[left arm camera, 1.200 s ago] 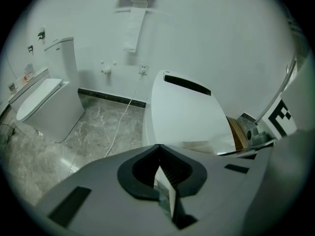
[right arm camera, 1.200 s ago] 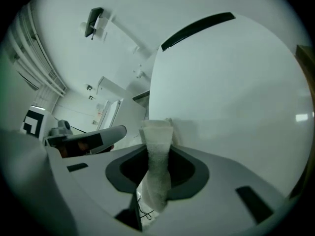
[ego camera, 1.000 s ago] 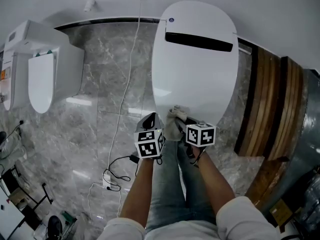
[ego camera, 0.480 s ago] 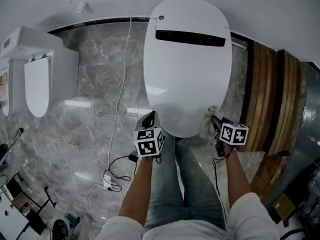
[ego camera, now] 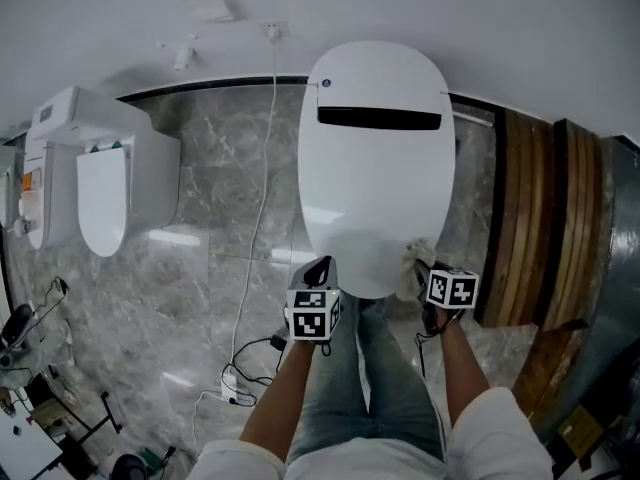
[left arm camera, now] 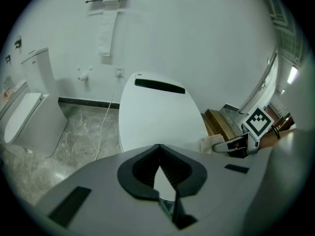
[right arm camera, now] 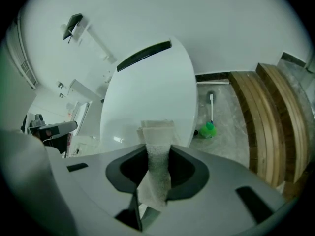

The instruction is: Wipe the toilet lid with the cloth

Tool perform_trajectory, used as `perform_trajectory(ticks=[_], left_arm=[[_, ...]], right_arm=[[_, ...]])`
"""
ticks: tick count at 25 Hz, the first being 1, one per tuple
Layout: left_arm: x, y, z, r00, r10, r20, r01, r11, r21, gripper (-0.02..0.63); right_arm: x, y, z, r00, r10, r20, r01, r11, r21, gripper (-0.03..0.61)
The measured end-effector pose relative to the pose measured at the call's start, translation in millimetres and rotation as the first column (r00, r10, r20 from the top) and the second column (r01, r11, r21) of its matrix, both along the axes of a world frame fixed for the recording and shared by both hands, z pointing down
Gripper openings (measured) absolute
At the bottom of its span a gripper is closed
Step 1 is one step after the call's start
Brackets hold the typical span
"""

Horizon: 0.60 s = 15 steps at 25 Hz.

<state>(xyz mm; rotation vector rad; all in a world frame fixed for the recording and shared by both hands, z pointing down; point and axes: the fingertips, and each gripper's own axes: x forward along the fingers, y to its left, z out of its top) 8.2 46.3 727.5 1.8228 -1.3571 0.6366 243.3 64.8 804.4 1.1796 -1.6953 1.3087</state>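
Observation:
The white toilet lid [ego camera: 375,168] is down, with a dark slot near its back. My right gripper [ego camera: 428,268] is shut on a pale cloth [ego camera: 415,256] that rests against the lid's front right edge. In the right gripper view the cloth [right arm camera: 157,141] sticks up between the jaws of the right gripper [right arm camera: 157,156] and lies on the lid [right arm camera: 147,92]. My left gripper [ego camera: 320,266] is shut and holds nothing, hovering just off the lid's front left edge. The left gripper view shows the left gripper [left arm camera: 158,154] with closed jaws, the lid [left arm camera: 157,117] ahead, and the cloth [left arm camera: 212,144] at the right.
A second toilet [ego camera: 100,198] stands at the left on the marble floor. A white cable [ego camera: 262,168] runs down the wall to a plug strip [ego camera: 232,380]. Wooden steps [ego camera: 540,218] lie to the right. A green brush [right arm camera: 208,129] stands beside the toilet. My legs [ego camera: 370,388] are below the lid.
The right gripper has carried the cloth from the lid's front middle along the edge to its front right. The left gripper has stayed shut and shifted slightly near the front left edge.

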Motion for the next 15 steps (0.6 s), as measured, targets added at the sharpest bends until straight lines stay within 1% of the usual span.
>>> perform_trajectory(ticks=[3,5,7,9,11,15], left_arm=[[-3,-9,-32,0.999,0.036,0.025,-0.036,0.999,0.022,0.014],[2,-16,-59,0.998,0.054,0.027,-0.055,0.997,0.049,0.014],[8,-26,-92,0.997,0.075,0.024,-0.077,0.992,0.095,0.014],[13,-35,-125,0.996,0.085,0.02,-0.087,0.986,0.145,0.014],[16,-43,-156,0.998,0.066,0.003,-0.065,0.981,0.183,0.014],[17,-57,-203,0.998,-0.024,-0.06,0.038,0.972,0.234,0.014]], right_arm=[[-18,-8,-28,0.999,0.012,0.051,-0.013,1.0,0.025,0.098],[-25,-13,-54,0.994,0.031,0.101,-0.037,0.998,0.052,0.098],[-34,-21,-84,0.987,0.044,0.153,-0.058,0.994,0.09,0.1],[-42,-32,-116,0.982,0.053,0.181,-0.078,0.987,0.138,0.1],[-45,-43,-147,0.98,0.066,0.19,-0.101,0.978,0.183,0.1],[-43,-66,-202,0.97,0.088,0.228,-0.148,0.955,0.258,0.1]])
